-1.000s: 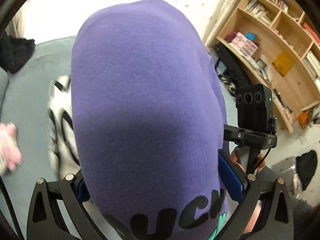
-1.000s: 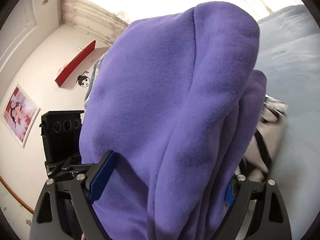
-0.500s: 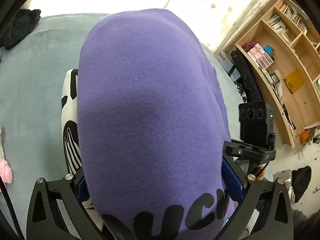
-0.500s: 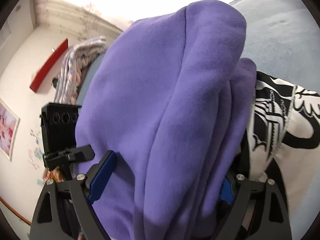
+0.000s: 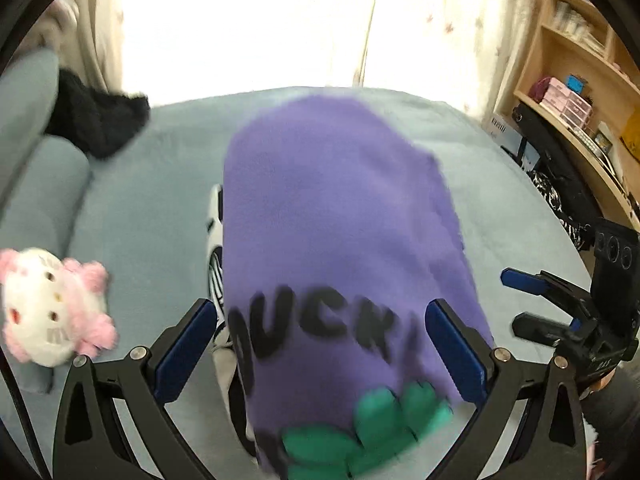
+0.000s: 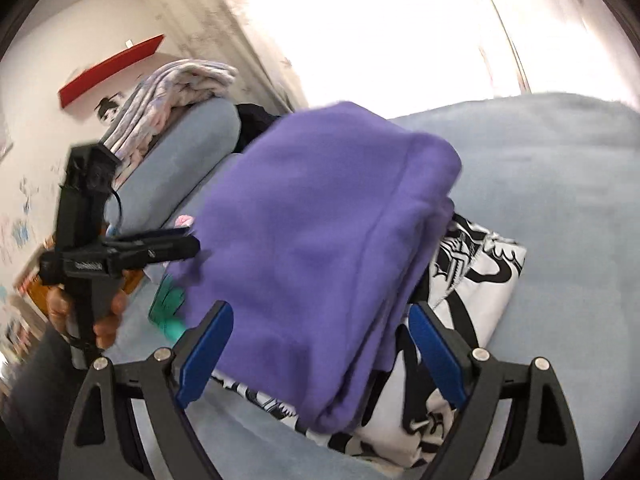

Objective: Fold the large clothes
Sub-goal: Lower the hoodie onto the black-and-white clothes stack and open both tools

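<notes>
— Purple fleece is filling the gap between both pairs of tongs. How wide are they standing?

— The left tongs [image 5: 322, 344] are standing wide apart, the folded purple sweatshirt [image 5: 340, 240] lying between the blue pads [image 5: 186, 344], with a sliver of space showing on the left side. Whether the right pad is pressing the cloth, I cannot tell; the picture is blurring.

— And the right tongs [image 6: 320, 344]?

— Also spread wide, pads clear of the fabric on both sides, so nothing is being clamped. The sweatshirt is resting ahead of them on a folded black-and-white garment [image 6: 476, 264], which is lying on the grey-blue bed [image 6: 560, 168].

— Anything beside the left tongs?

— A pink-and-white plush toy [image 5: 52, 308] is sitting off to their left on the bed.
</notes>
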The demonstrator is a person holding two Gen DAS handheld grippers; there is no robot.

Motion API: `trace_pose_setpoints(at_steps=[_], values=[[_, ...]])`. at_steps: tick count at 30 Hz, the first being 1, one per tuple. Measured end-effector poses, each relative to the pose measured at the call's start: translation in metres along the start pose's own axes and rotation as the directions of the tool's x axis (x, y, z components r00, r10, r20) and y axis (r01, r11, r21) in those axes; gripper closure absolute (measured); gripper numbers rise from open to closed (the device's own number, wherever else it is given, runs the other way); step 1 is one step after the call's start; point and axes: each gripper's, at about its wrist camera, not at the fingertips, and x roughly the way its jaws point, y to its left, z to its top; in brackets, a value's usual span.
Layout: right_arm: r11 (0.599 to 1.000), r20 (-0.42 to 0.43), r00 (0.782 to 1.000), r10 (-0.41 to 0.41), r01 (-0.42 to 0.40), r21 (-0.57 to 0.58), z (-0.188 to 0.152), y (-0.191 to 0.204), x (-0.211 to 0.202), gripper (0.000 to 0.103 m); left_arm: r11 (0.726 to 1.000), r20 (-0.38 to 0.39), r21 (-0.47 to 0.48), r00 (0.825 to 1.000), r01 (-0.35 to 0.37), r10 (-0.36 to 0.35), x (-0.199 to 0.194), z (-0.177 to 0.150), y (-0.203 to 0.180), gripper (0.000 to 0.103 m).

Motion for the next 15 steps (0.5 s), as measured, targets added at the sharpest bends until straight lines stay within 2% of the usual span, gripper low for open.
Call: trace_pose_setpoints(at_steps=[1, 2, 3, 4, 5, 8, 9, 10, 11, 13, 15], values=[[1.0, 0.005, 1.0, -0.011, 0.011, -0.027, -0.004, 0.007, -0.001, 0.026, 1.0, 0.023, 0.008, 1.0, -0.015, 0.015, -0.008, -0.003, -0.002, 0.0], [0.998, 0.0, 1.0, -0.015, 0.015, -0.055, -0.007, 0.015, 0.0, 0.04, 0.999, 0.048, 0.022, 0.998, -0.043, 0.042, -0.016, -0.008, -0.006, 0.0], [0.997, -0.013, 1.0, -0.009, 0.008, -0.076, -0.004, 0.028, 0.008, 0.048, 0.997, 0.065, 0.036, 0.996, -0.066, 0.064, -0.021, -0.014, -0.009, 0.001], [0.996, -0.029, 1.0, 0.005, -0.007, -0.088, -0.005, 0.037, 0.015, 0.064, 0.992, 0.081, 0.065, 0.992, -0.104, 0.099, -0.024, -0.02, -0.016, 0.001], [0.996, -0.045, 0.999, 0.014, -0.018, -0.087, 0.001, 0.049, 0.028, 0.073, 0.989, 0.084, 0.082, 0.989, -0.126, 0.119, -0.025, -0.026, -0.02, 0.005], [0.998, -0.1, 0.995, -0.019, 0.013, -0.059, -0.009, 0.049, 0.05, 0.075, 0.976, 0.042, 0.115, 0.983, -0.183, 0.18, -0.016, -0.042, -0.027, 0.017], [0.998, -0.114, 0.992, -0.046, 0.041, -0.048, -0.013, 0.044, 0.056, 0.076, 0.974, 0.014, 0.108, 0.98, -0.2, 0.2, -0.007, -0.049, -0.024, 0.017], [0.998, -0.127, 0.99, -0.065, 0.061, -0.033, -0.015, 0.039, 0.06, 0.087, 0.98, -0.003, 0.08, 0.983, -0.181, 0.182, -0.002, -0.056, -0.02, 0.017], [0.997, -0.141, 0.987, -0.081, 0.079, -0.019, -0.02, 0.033, 0.062, 0.092, 0.988, -0.012, 0.042, 0.988, -0.15, 0.151, 0.004, -0.06, -0.017, 0.016], [0.997, -0.151, 0.986, -0.073, 0.075, 0.005, -0.025, 0.025, 0.06, 0.092, 0.996, -0.02, -0.036, 0.996, -0.087, 0.086, 0.007, -0.068, -0.012, 0.016], [0.997, -0.15, 0.986, -0.079, 0.08, 0.004, -0.028, 0.022, 0.051, 0.092, 0.995, -0.009, -0.078, 0.998, -0.064, 0.064, 0.005, -0.071, -0.004, 0.016]])
